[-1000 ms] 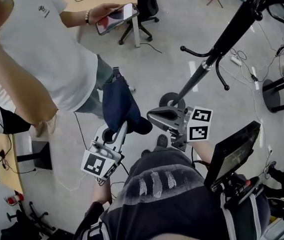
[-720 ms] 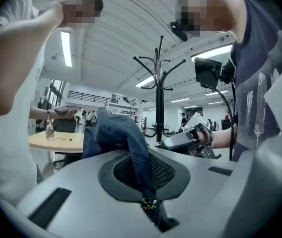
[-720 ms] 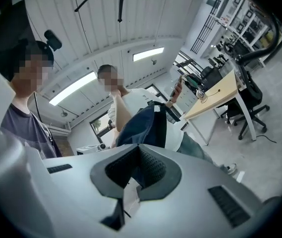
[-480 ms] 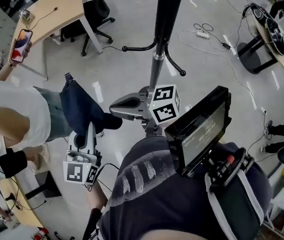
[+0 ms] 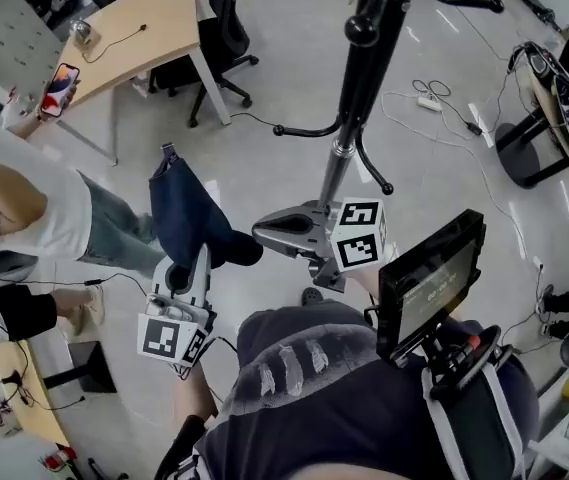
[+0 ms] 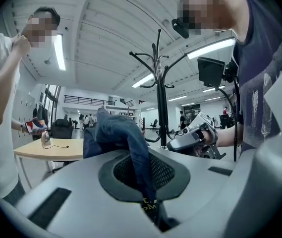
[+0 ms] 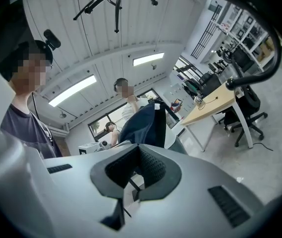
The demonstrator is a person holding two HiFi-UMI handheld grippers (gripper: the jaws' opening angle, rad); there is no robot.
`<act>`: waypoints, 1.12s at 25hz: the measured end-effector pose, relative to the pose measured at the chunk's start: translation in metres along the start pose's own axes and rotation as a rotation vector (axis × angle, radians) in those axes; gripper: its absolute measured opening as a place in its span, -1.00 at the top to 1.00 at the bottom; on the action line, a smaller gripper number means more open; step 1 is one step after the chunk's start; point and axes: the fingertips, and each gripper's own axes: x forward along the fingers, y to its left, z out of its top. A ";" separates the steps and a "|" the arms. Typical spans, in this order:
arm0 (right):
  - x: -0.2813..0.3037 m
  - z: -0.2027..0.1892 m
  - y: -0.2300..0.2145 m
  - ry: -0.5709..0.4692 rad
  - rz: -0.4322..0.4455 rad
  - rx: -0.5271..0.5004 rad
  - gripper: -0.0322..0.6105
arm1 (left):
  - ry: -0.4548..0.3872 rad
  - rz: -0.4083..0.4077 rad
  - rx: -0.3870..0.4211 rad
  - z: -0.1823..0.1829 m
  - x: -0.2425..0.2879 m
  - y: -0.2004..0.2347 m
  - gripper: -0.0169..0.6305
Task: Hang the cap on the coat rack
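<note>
Holding the cap (image 5: 186,213) left of centre, your left gripper (image 5: 202,260) has its jaws clamped on the fabric; your right gripper's (image 5: 264,236) jaws look closed, perhaps nipping the brim; the coat rack (image 5: 352,108) rises at upper centre.

Cap (image 5: 186,216) held between the jaws of the left gripper (image 5: 202,258), right gripper (image 5: 260,234) set just right of the cap, coat rack (image 5: 356,88) stood behind both, desk (image 5: 144,23) and office chair (image 5: 226,30) placed behind at left, bystander (image 5: 34,218) seen at far left, monitor (image 5: 429,283) mounted at near right.
</note>
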 end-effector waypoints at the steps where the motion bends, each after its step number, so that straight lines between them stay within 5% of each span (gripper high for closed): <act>1: 0.001 0.000 -0.002 -0.006 -0.008 0.003 0.89 | 0.003 -0.013 0.005 -0.001 0.002 0.003 0.91; 15: 0.091 0.014 -0.030 -0.078 -0.184 -0.025 0.89 | -0.046 -0.240 0.020 -0.004 0.001 0.088 0.91; 28: 0.134 0.006 -0.042 -0.135 -0.339 -0.035 0.89 | -0.086 -0.440 0.176 -0.017 0.012 0.117 0.91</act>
